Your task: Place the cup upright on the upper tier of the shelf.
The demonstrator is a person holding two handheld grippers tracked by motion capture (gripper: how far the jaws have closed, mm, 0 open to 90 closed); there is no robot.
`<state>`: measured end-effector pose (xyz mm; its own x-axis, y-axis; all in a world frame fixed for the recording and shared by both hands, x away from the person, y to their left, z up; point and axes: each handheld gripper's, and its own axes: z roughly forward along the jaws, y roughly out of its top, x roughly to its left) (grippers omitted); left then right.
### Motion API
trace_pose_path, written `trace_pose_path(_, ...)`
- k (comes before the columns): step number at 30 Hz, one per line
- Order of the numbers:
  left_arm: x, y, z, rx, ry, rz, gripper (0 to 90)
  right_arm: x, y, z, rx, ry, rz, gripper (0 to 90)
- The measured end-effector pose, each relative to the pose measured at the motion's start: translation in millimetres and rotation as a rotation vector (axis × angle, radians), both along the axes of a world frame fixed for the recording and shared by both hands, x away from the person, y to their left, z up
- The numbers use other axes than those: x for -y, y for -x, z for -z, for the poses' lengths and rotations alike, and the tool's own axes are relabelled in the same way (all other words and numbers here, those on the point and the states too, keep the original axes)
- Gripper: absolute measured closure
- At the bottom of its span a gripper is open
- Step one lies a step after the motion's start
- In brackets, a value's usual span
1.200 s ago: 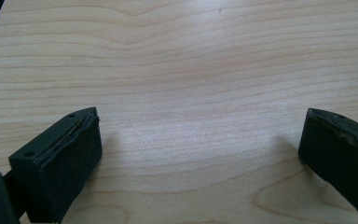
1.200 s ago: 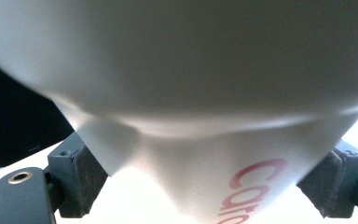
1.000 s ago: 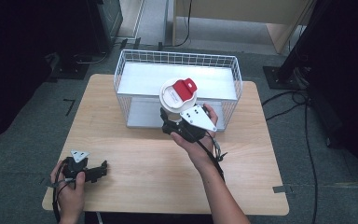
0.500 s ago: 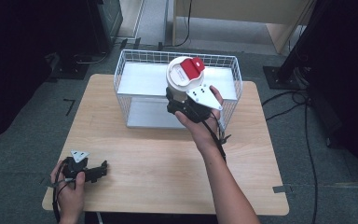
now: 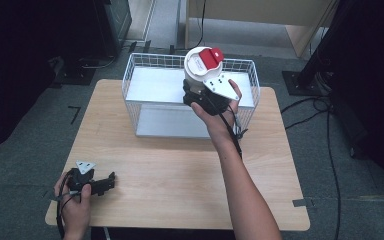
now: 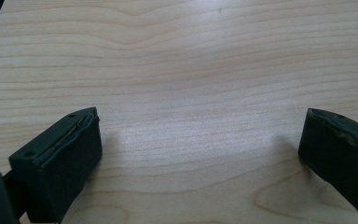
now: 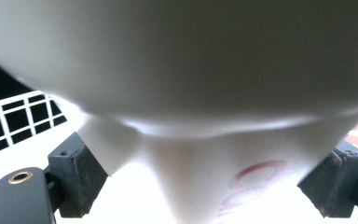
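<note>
We see the right gripper [image 5: 199, 90] held up over the white wire basket [image 5: 135, 80] at the far side of the table [image 5: 180, 165]. Its fingers [image 7: 77, 175] pinch the narrow lower part of a white container [image 5: 197, 67] with a red lid flap [image 5: 212, 55] on top. In the right gripper view the container's pale body bulges wide above the two black fingers, which press on it from either side, and some red print shows low on its wall. The container is off the table, above the basket's right half, tilted slightly with its top facing up and away from us. The basket's floor is a plain white sheet, and its grid wall shows at the left of the right gripper view.

Our left gripper [image 5: 100, 184] lies low at the near left corner of the table, well apart from the basket. Its fingers [image 6: 70, 154] are spread wide with only bare wood grain between them.
</note>
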<state>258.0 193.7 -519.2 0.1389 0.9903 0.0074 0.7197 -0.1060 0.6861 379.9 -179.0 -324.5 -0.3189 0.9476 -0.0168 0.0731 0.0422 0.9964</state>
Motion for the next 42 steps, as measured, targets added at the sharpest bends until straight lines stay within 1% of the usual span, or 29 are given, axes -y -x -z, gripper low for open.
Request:
trace_pose_path(5, 0.0, 0.0, 0.0, 0.000, -0.001, 0.000, 0.0, 1.3, -10.6, 4.1, -0.030, -0.017, 0.015, 13.8)
trace_pose_path(6, 0.0, 0.0, 0.0, 0.000, 0.000, 0.000, 0.0, 2.0, -13.2, 5.3, -0.029, -0.011, 0.019, 13.8)
trace_pose_path(11, -0.2, 0.1, -0.1, -0.003, -0.002, 0.002, 0.0, 4.0, -23.7, 11.5, -0.061, -0.018, 0.033, 13.8)
trace_pose_path(17, -0.1, 0.1, -0.1, -0.002, 0.000, 0.001, 0.0, 5.3, -31.0, 15.3, -0.075, -0.005, 0.047, 13.8)
trace_pose_path(18, -0.1, 0.1, -0.1, -0.002, 0.000, 0.001, 0.0, 5.2, -31.3, 15.1, -0.082, -0.009, 0.047, 13.8)
trace_pose_path(22, -0.1, 0.1, -0.1, -0.002, -0.001, 0.001, 0.0, 5.5, -34.0, 14.9, -0.078, -0.007, 0.040, 13.8)
trace_pose_path(27, -0.1, 0.1, -0.1, -0.002, -0.001, 0.001, 0.0, 5.7, -37.3, 16.8, -0.083, -0.030, 0.045, 13.8)
trace_pose_path(28, -0.1, 0.1, -0.1, -0.003, -0.001, 0.002, 0.0, 5.8, -38.7, 17.3, -0.080, -0.029, 0.048, 13.8)
trace_pose_path(35, -0.1, 0.1, -0.1, -0.003, -0.001, 0.002, 0.0, 4.2, -46.4, 19.3, -0.094, -0.029, 0.067, 13.9)
trace_pose_path(37, 0.0, 0.0, -0.1, -0.002, 0.000, 0.001, 0.0, 4.3, -47.6, 19.9, -0.093, -0.026, 0.074, 14.7)
trace_pose_path(39, 0.0, 0.1, 0.0, -0.001, 0.000, 0.001, 0.0, 4.6, -47.5, 20.2, -0.093, -0.033, 0.074, 15.8)
trace_pose_path(41, 0.0, 0.1, 0.0, -0.002, 0.000, 0.000, 0.0, 4.2, -47.5, 20.0, -0.090, -0.024, 0.074, 15.7)
trace_pose_path(42, 0.0, 0.0, -0.1, -0.002, 0.000, 0.001, 0.0, 3.6, -47.0, 19.7, -0.095, -0.025, 0.073, 15.5)
